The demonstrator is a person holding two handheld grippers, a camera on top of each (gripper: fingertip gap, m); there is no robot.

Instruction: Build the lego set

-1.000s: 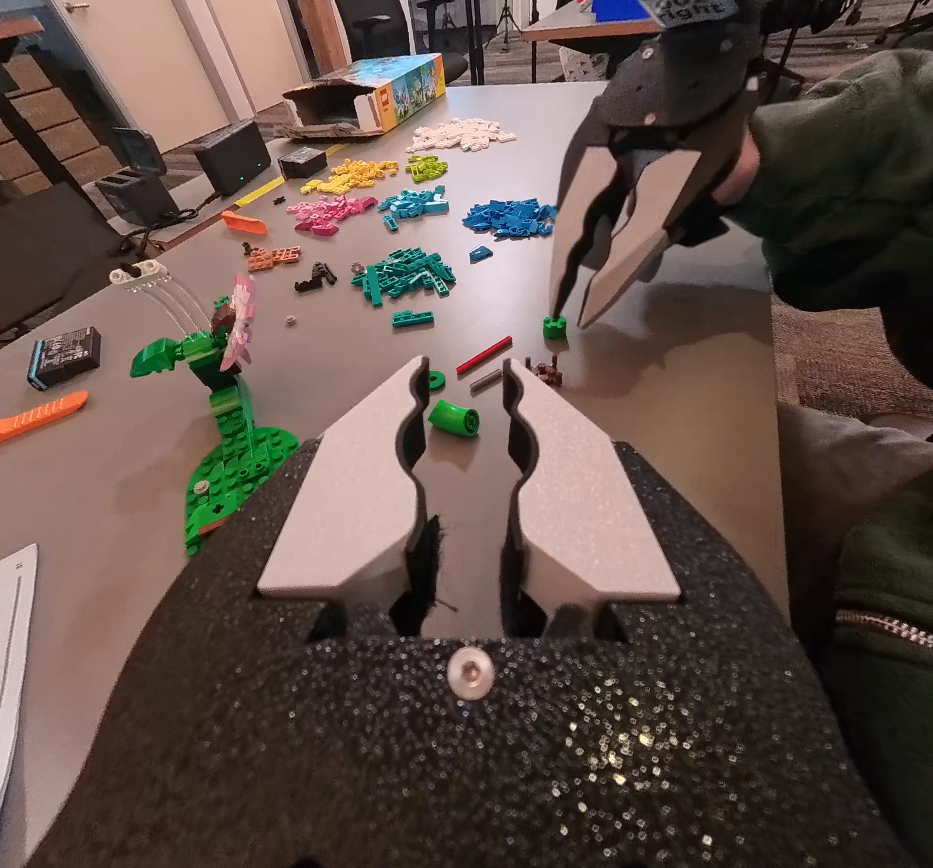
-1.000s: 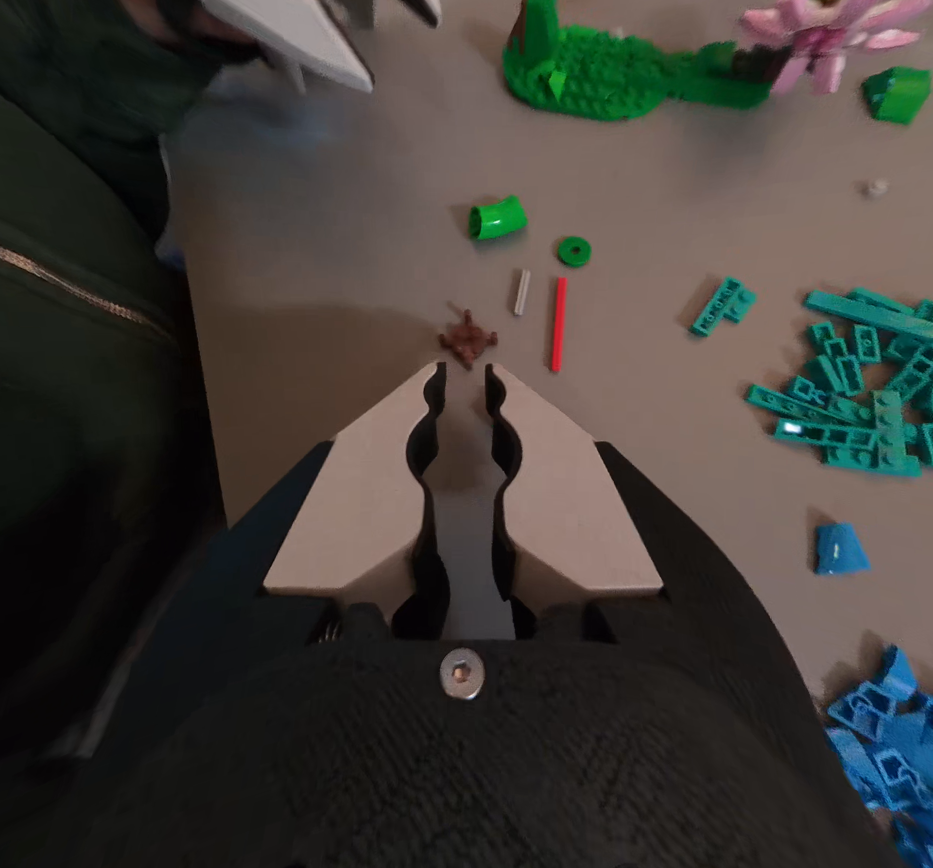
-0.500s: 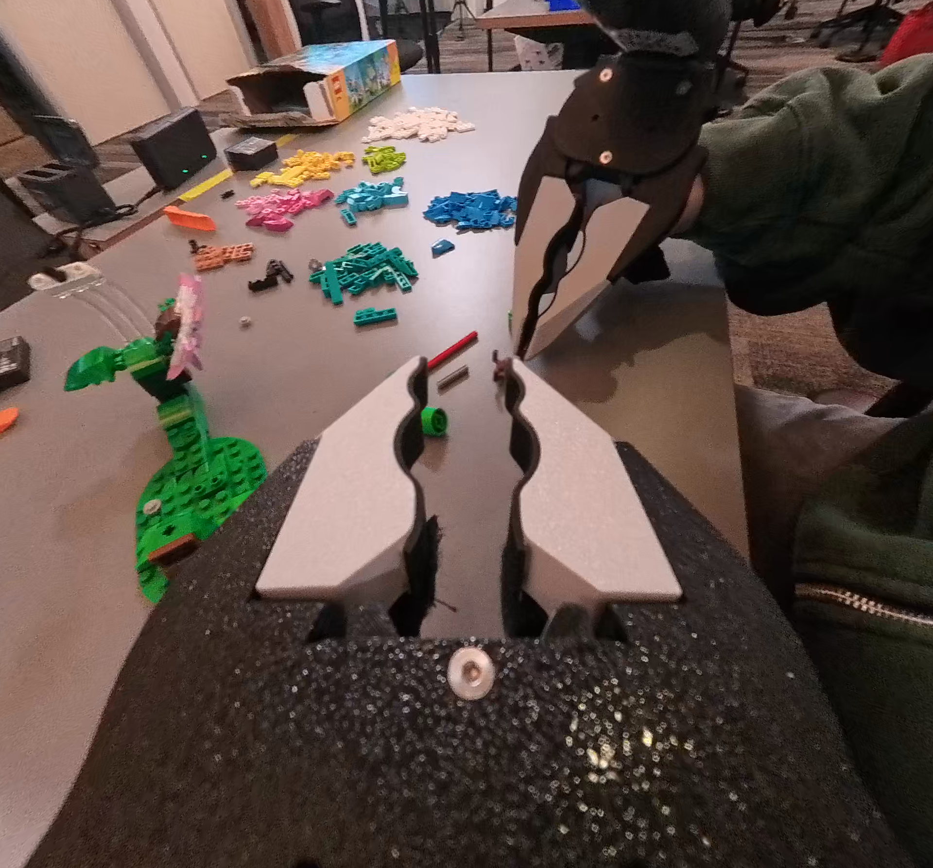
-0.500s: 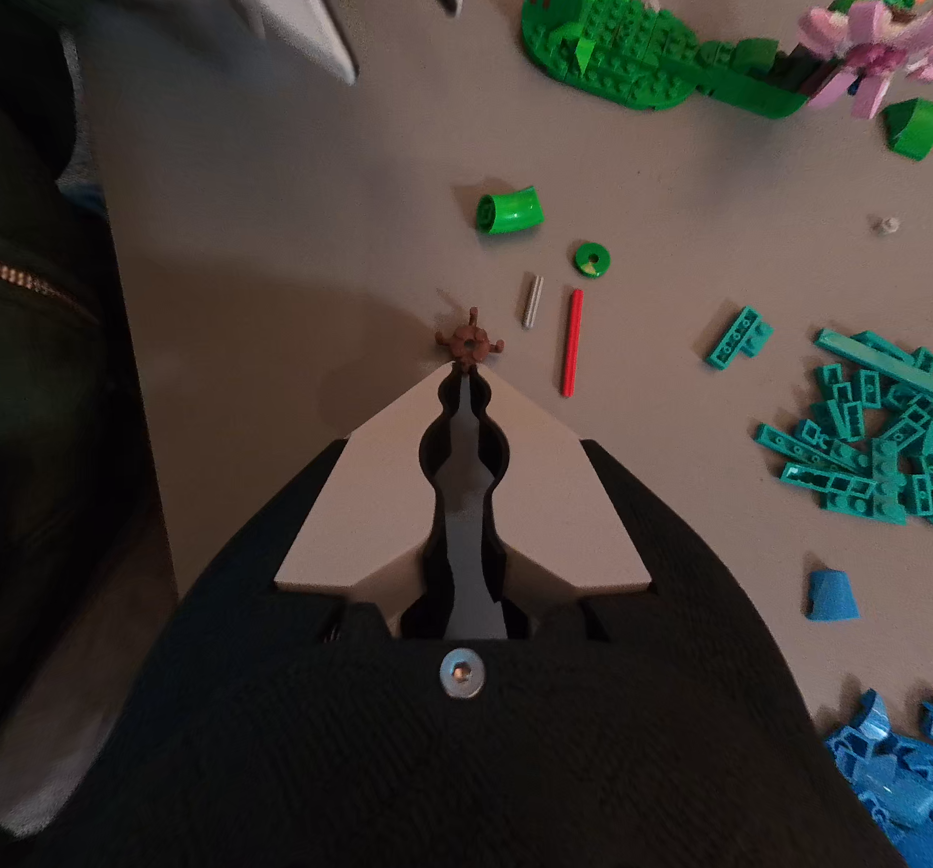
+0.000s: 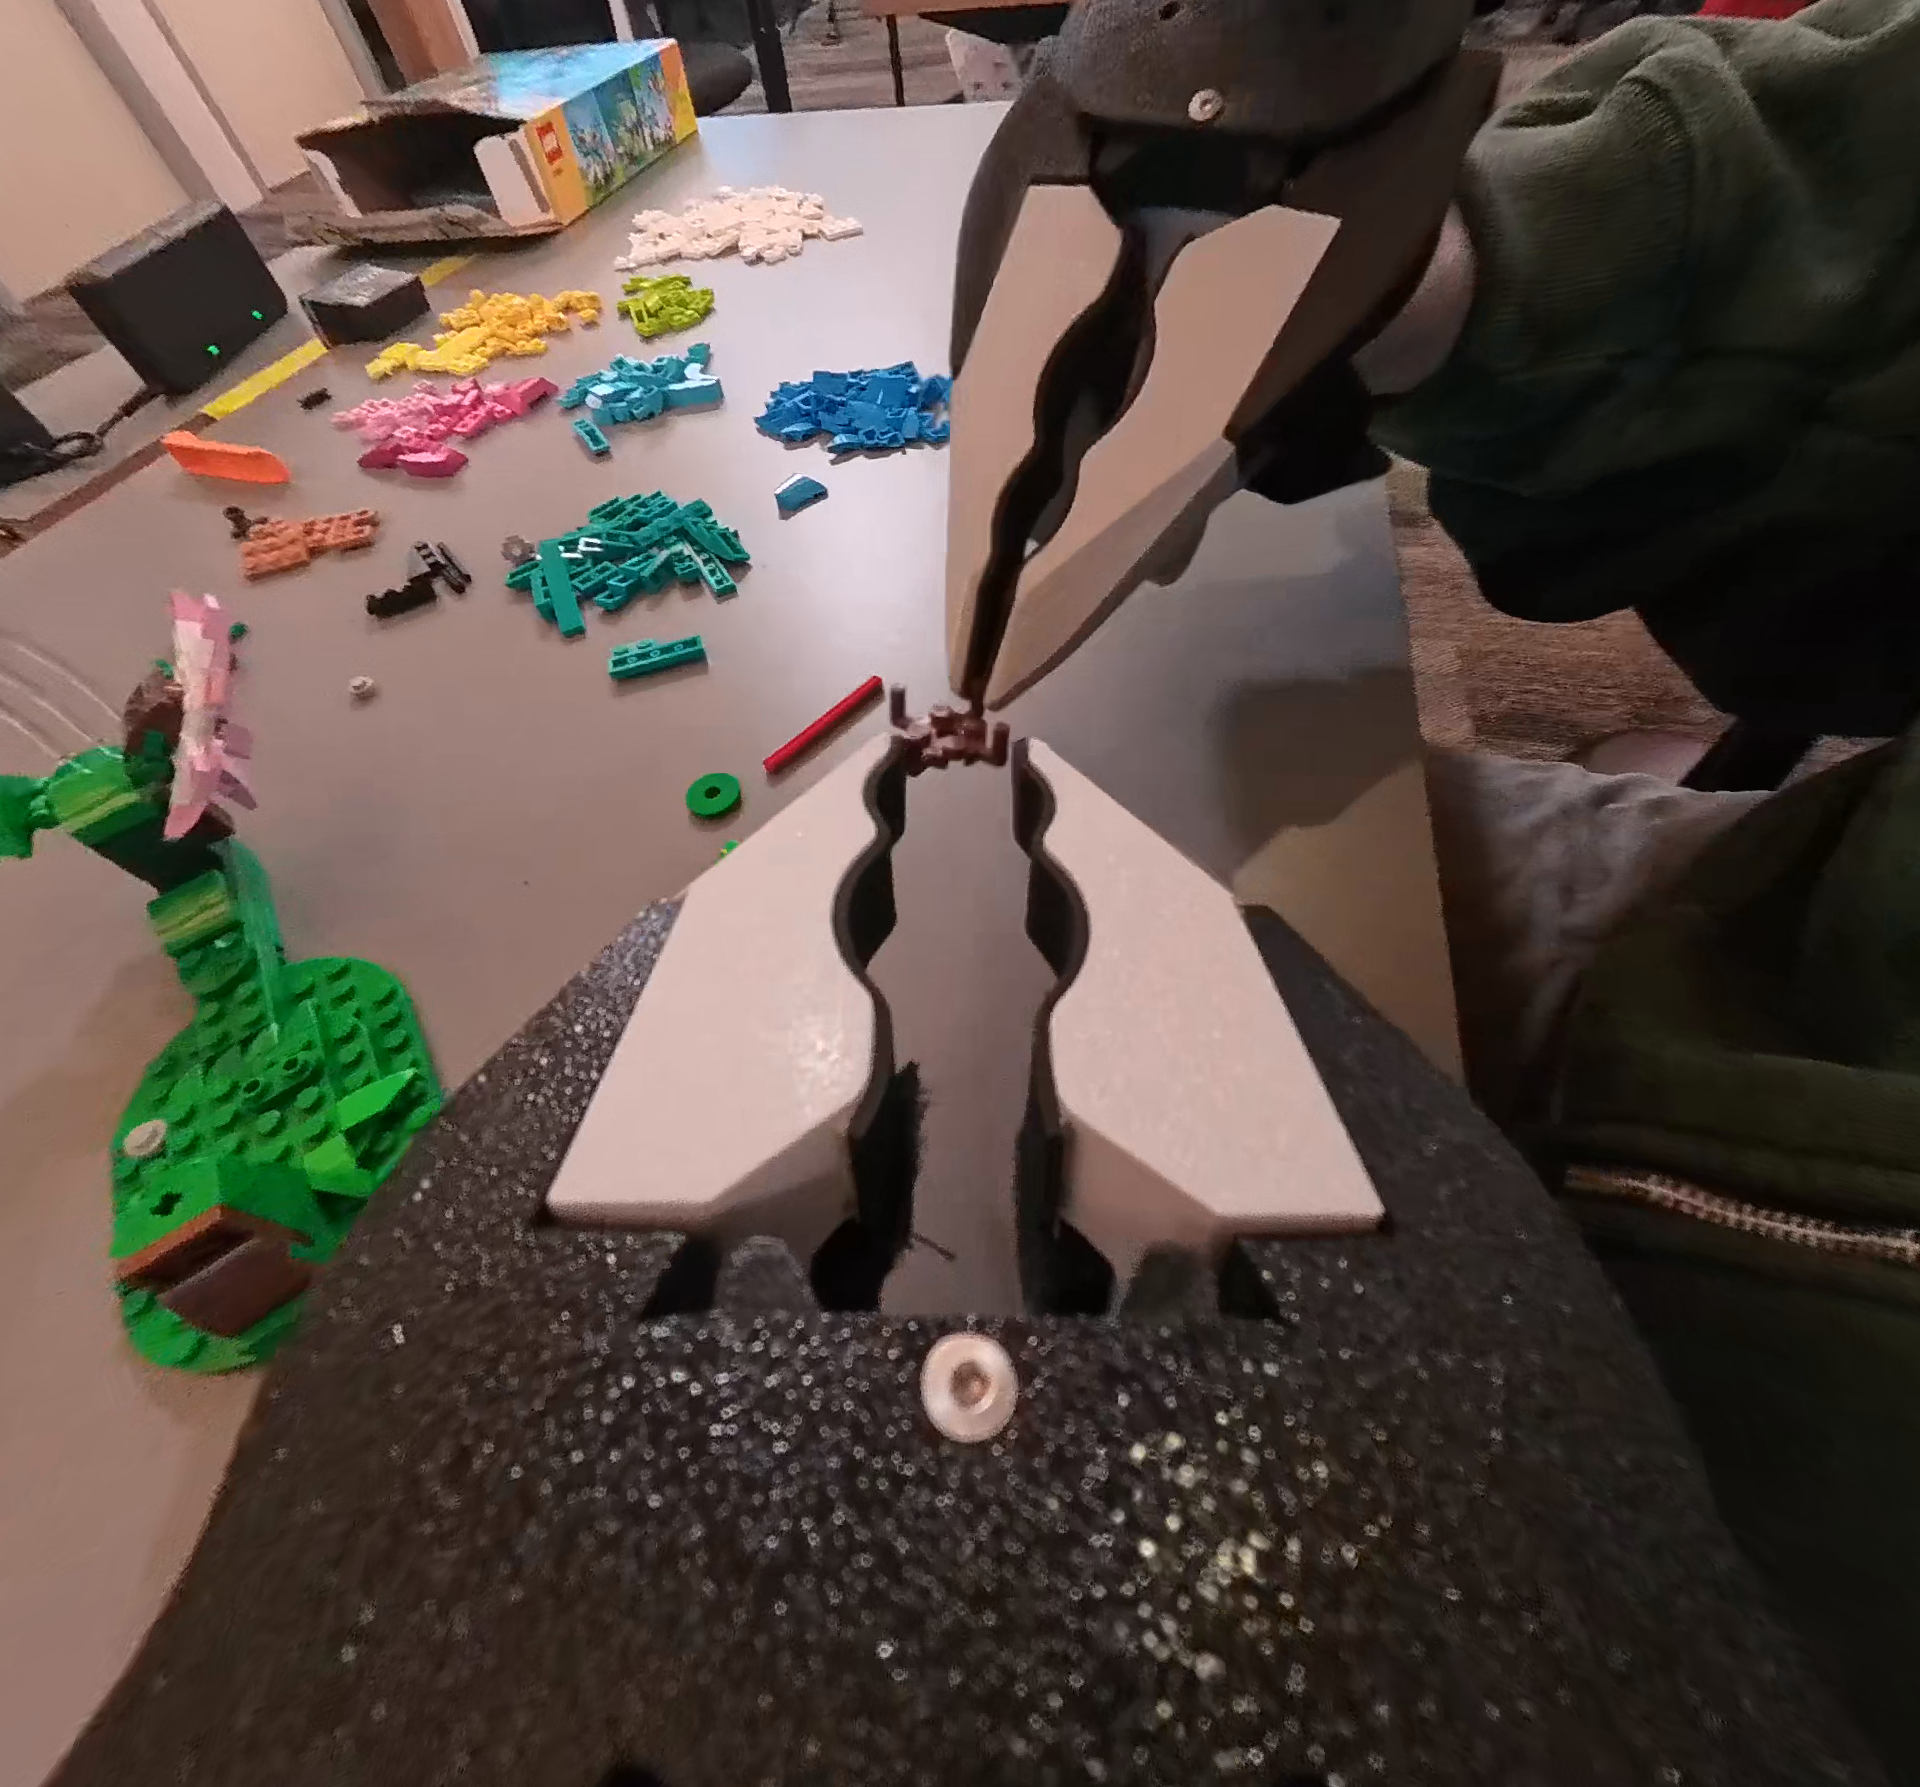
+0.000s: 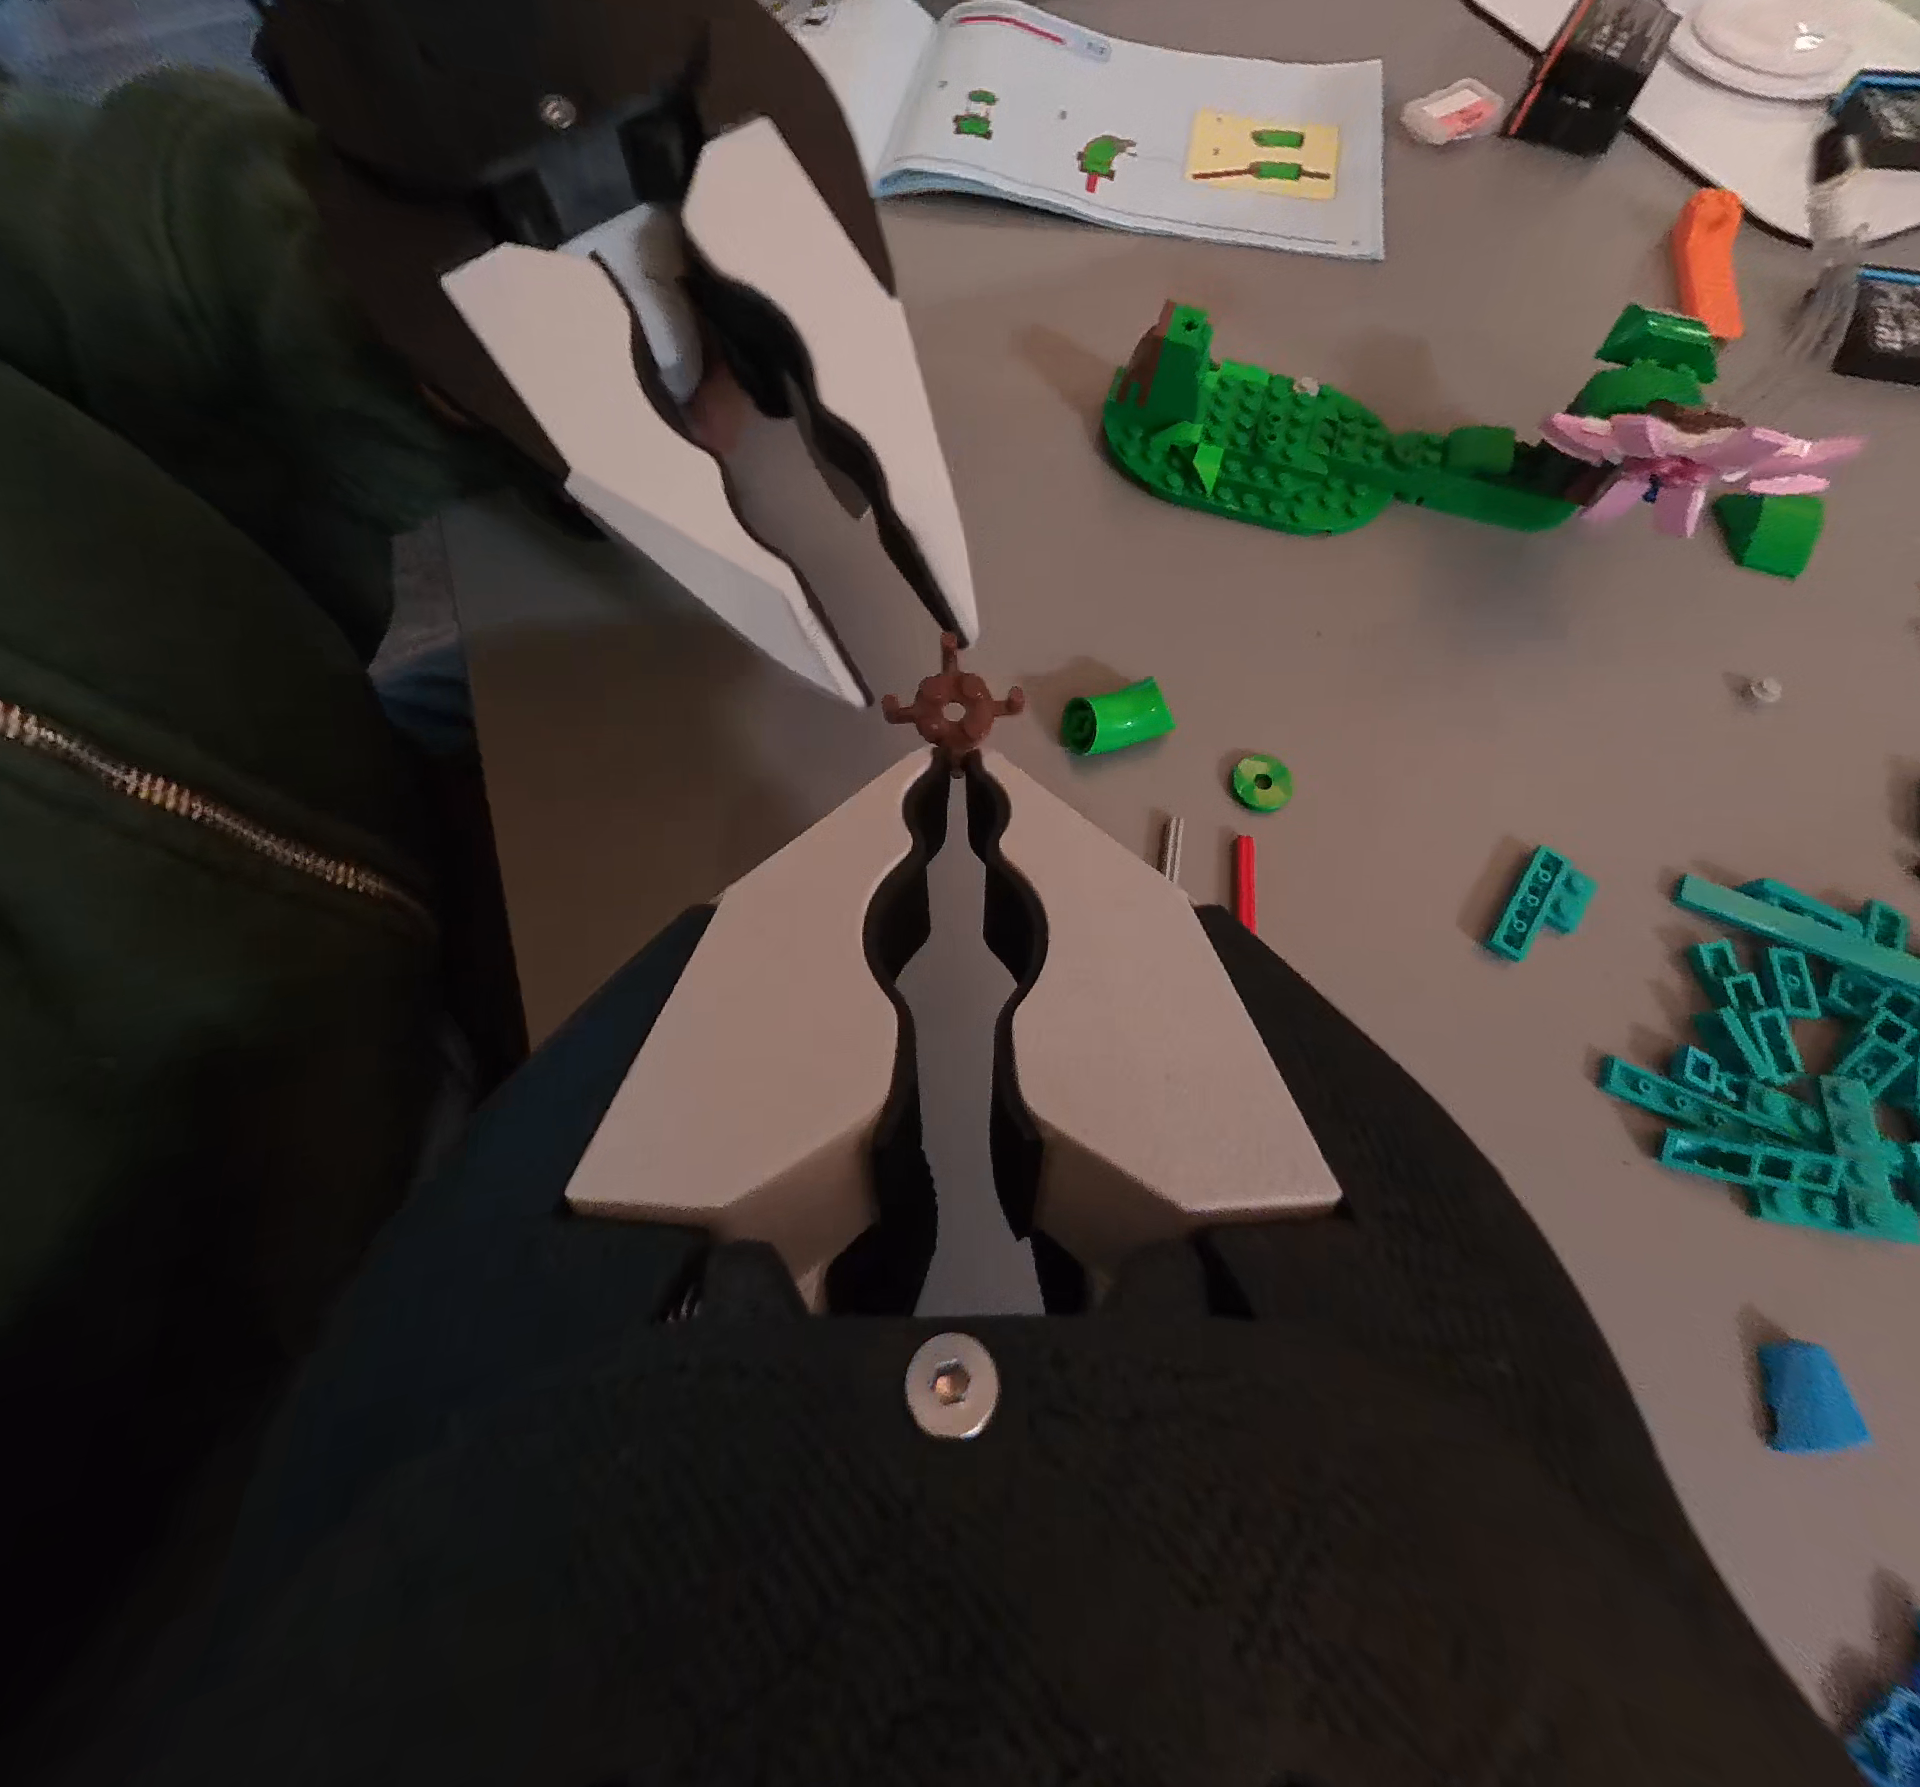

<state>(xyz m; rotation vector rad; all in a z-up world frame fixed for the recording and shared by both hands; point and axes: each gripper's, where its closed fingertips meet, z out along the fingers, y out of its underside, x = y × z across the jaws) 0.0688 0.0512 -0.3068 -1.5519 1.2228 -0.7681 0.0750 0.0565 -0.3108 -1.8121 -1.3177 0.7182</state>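
**A:** How far along is the build looking?

**B:** Early to middling, I'd judge. A green base with a stem and pink flower (image 6: 1704, 464) is lying assembled on the table (image 6: 1403, 698). The sorted heaps, teal (image 5: 623, 558), blue (image 5: 852, 407), pink (image 5: 436, 412), yellow (image 5: 488, 329) and white (image 5: 743, 225), are sitting largely unused, so most of the set is waiting.

**A:** And the step in hand?

**B:** The right tool (image 6: 954, 769) is pinching a small brown spoked piece (image 6: 951, 709) by one prong, its tips nearly closed on it, holding it clear of the table. The left tool (image 5: 954, 748) is standing open, its tips either side of that piece; whether they are touching it, I cannot tell.

**A:** A handover, then?

**B:** That is my guess, or a two-handed fitting.

**A:** What is lying close by?

**B:** A curved green piece (image 6: 1117, 714), a green round disc (image 6: 1260, 781), a red rod (image 6: 1244, 880) and a short grey pin (image 6: 1172, 844), all loose. The instruction booklet (image 6: 1132, 137) is lying open beyond.
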